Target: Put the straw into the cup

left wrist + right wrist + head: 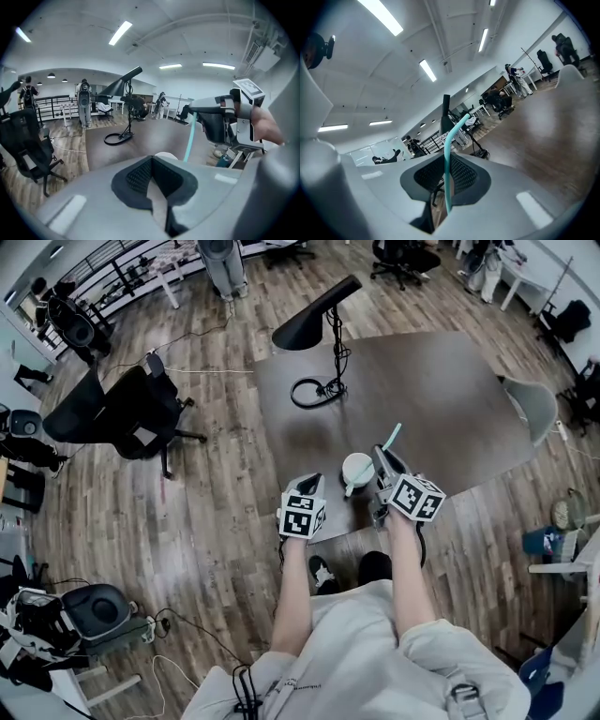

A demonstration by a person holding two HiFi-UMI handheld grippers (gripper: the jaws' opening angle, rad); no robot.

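Note:
A white cup (357,468) stands near the front edge of the dark brown table (441,399). My right gripper (381,456) is just right of the cup and is shut on a teal bendy straw (391,438), which sticks up and away from it. In the right gripper view the straw (448,173) runs up between the pads and bends at its top. My left gripper (312,482) is left of the cup, shut and empty. In the left gripper view the cup's rim (166,155) peeks over the shut left gripper (152,161), with the straw (189,140) hanging from the right gripper (193,111).
A black desk lamp (314,324) with a looped cable (309,392) stands at the table's far left. A black office chair (122,413) sits on the wooden floor to the left, a grey chair (534,404) at the table's right edge.

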